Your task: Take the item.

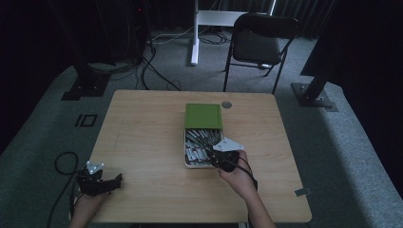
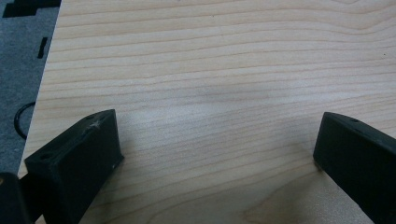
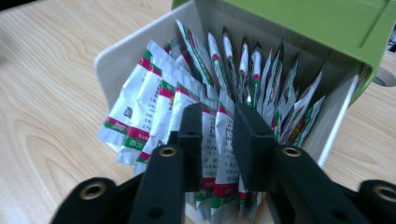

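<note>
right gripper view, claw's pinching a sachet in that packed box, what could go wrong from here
1. The right claw seems shut on more than one sachet; the packets stand tightly packed in the white box, so pulling may drag neighbours out or spill them onto the table.
2. Nothing steadies the box: the left claw sits open far off at the table's near left corner, so the box could lift or slide.
3. The green lid close behind may get bumped.

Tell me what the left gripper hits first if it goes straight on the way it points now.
Probably the bare wooden table: the left gripper, jaws wide open, looks slightly down at it, with nothing lying ahead.
</note>
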Demonstrator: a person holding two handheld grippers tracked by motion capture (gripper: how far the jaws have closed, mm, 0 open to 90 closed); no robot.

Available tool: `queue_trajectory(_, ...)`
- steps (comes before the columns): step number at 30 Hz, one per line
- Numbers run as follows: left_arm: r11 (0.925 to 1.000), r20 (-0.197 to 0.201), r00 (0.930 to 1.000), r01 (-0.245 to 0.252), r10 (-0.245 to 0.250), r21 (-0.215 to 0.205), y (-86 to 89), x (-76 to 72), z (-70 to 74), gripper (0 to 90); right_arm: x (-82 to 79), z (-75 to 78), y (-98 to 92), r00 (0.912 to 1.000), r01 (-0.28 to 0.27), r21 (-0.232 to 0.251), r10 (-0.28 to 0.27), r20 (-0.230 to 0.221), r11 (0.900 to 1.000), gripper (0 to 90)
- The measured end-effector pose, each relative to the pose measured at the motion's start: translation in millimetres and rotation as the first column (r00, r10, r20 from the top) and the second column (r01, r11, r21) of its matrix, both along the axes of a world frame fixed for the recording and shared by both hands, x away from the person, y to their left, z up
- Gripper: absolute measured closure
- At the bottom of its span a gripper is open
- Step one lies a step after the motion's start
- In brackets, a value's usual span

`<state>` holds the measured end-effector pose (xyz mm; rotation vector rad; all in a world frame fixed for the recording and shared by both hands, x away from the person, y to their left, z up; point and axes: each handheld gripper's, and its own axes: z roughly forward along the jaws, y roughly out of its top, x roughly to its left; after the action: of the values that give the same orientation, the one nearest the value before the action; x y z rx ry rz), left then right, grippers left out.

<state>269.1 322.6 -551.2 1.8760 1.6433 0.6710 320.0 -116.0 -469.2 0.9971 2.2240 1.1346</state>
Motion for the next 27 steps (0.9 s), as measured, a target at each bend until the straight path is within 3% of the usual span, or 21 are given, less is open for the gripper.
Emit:
queue_trajectory(10,1.0,0.0,1.0,0.0,0.0,0.0,0.0,0.0,0.0,1.4,2.4,-12.6,6.9,0.9993,0.034,-0.045,-0.035,-0.012,0.998,78.3)
queue_trajectory(15,1.0,0.0,1.0,0.0,0.0,0.0,0.0,0.0,0.0,1.5,1.9,-18.0,12.9,0.9982,0.06,-0.102,-0.06,0.006,0.993,79.0)
queue_trajectory(24,1.0,-0.001,1.0,0.001,-0.001,0.001,0.0,0.0,0.0,1.5,3.5,-26.4,15.2,0.9948,0.1,-0.104,-0.101,-0.01,0.99,76.6)
queue_trajectory(27,1.0,-0.001,1.0,0.0,0.0,0.001,0.0,0.0,0.0,1.5,3.8,-28.0,17.4,0.9944,0.105,-0.133,-0.106,-0.001,0.986,76.9)
